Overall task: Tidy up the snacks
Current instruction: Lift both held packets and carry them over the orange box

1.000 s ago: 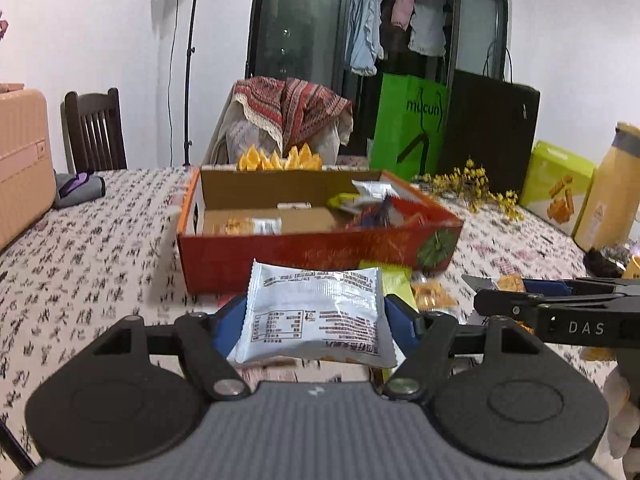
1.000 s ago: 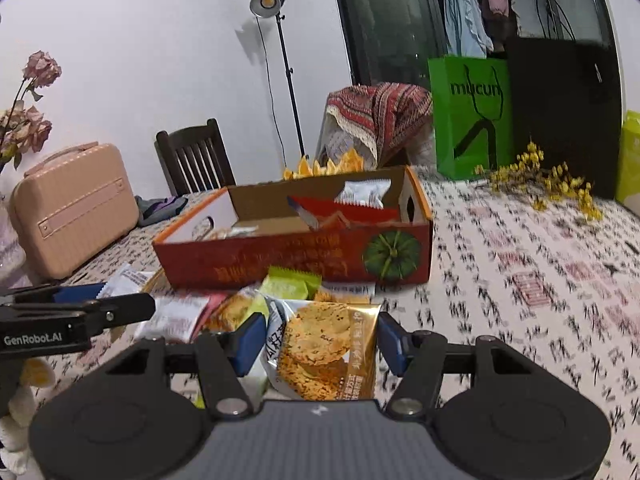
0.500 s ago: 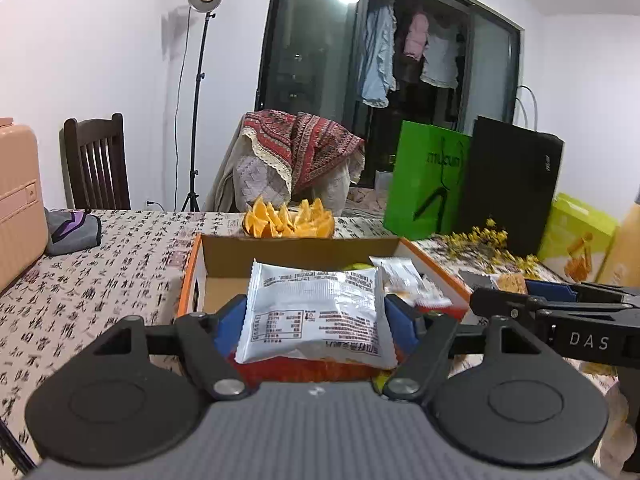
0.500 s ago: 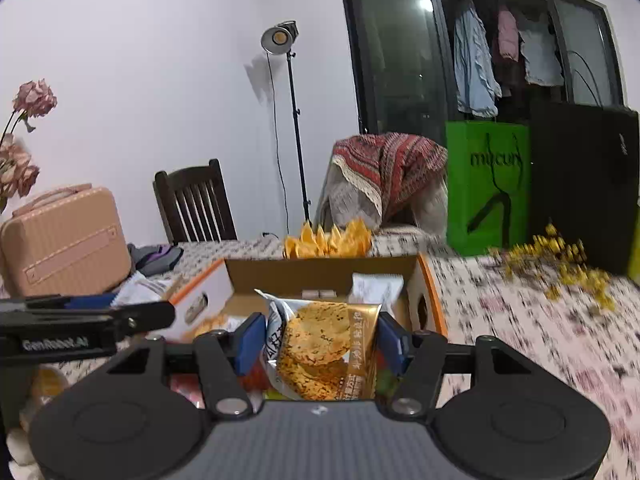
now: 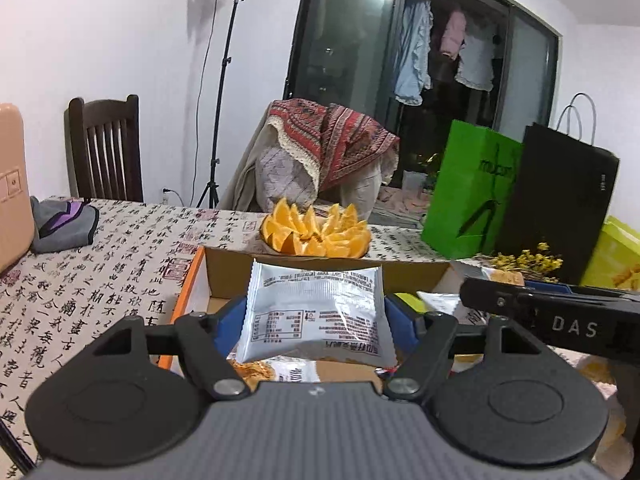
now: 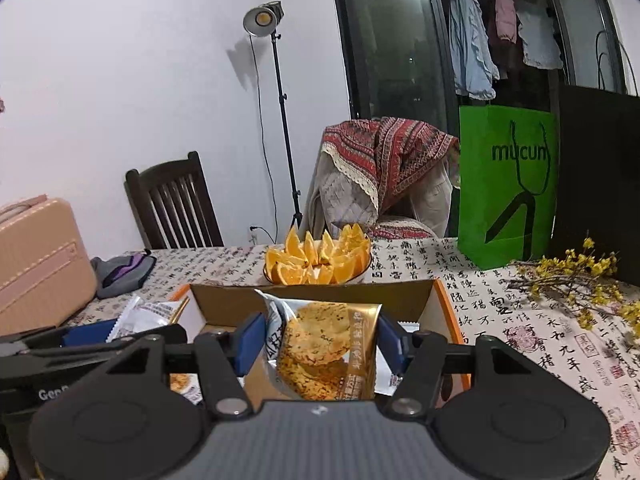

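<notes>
My left gripper (image 5: 314, 318) is shut on a white snack packet (image 5: 314, 312) with its printed back facing me, held above the open orange cardboard box (image 5: 192, 280). My right gripper (image 6: 318, 344) is shut on a gold cracker packet (image 6: 324, 348) and hovers over the same box (image 6: 448, 312), its right side. Each gripper shows in the other's view: the right gripper (image 5: 552, 312) at the right edge, the left gripper (image 6: 100, 336) at the left with its white packet (image 6: 148, 314). More snack packets lie inside the box (image 5: 256, 372), mostly hidden.
A bowl of orange wedges (image 5: 316, 236) stands just behind the box. A green paper bag (image 5: 468, 196), a black bag (image 5: 560, 208) and yellow flowers (image 6: 580, 280) are at the right. A pink case (image 6: 40, 256) and grey pouch (image 5: 64, 224) sit left; chairs stand behind the table.
Both grippers have moved forward and a little up with their packets, from in front of the box to over its opening. The box's red front wall has dropped out of sight.
</notes>
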Tool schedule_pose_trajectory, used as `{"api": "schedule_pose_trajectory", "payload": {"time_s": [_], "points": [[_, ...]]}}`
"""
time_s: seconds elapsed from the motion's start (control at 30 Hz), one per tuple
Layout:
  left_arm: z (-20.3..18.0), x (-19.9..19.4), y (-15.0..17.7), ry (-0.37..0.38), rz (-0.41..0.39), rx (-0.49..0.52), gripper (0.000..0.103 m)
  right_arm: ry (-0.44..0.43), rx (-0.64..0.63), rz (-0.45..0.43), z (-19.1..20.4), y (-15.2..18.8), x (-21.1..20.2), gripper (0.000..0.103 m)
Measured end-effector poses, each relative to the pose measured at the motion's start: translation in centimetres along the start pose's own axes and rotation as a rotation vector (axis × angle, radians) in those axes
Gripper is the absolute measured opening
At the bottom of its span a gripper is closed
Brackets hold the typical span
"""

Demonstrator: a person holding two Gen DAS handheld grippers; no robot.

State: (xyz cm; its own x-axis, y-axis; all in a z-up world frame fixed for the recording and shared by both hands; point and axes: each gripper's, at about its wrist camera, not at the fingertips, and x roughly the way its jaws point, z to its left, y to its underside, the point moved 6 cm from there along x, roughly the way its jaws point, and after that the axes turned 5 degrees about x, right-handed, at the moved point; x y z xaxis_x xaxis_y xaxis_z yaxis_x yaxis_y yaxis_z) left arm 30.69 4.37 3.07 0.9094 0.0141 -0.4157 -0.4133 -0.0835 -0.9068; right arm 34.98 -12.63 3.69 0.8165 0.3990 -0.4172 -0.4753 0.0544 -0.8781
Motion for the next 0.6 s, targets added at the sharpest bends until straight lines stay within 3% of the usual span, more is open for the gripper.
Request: {"api": "schedule_pose_trajectory", "payload": {"time_s": [0.27,0.33,0.4,0.43,0.6], "points": [[0.7,1.0,1.0,-0.004,0.01,-0.009,0.075,-0.006,0.009,0.058,-1.2,1.9,1.8,0.061],[0.8,0.9,1.1,-0.013,0.002,-0.016,0.079,-0.007,0.007,0.054,-1.2,2.0,1.7,0.069],[0.9,0.6,1.1,-0.012,-0.006,-0.025,0.089,-0.002,0.007,0.05,-1.2,2.0,1.5,0.077],[1.0,0.4,1.0,-0.016,-0.012,-0.036,0.102,-0.003,0.01,0.049,-1.3,2.0,1.4,0.085],[1.3,-0.8,0.5,-0.017,-0.06,-0.066,0.103,-0.013,0.021,0.025,-1.5,1.7,0.7,0.103]]}}
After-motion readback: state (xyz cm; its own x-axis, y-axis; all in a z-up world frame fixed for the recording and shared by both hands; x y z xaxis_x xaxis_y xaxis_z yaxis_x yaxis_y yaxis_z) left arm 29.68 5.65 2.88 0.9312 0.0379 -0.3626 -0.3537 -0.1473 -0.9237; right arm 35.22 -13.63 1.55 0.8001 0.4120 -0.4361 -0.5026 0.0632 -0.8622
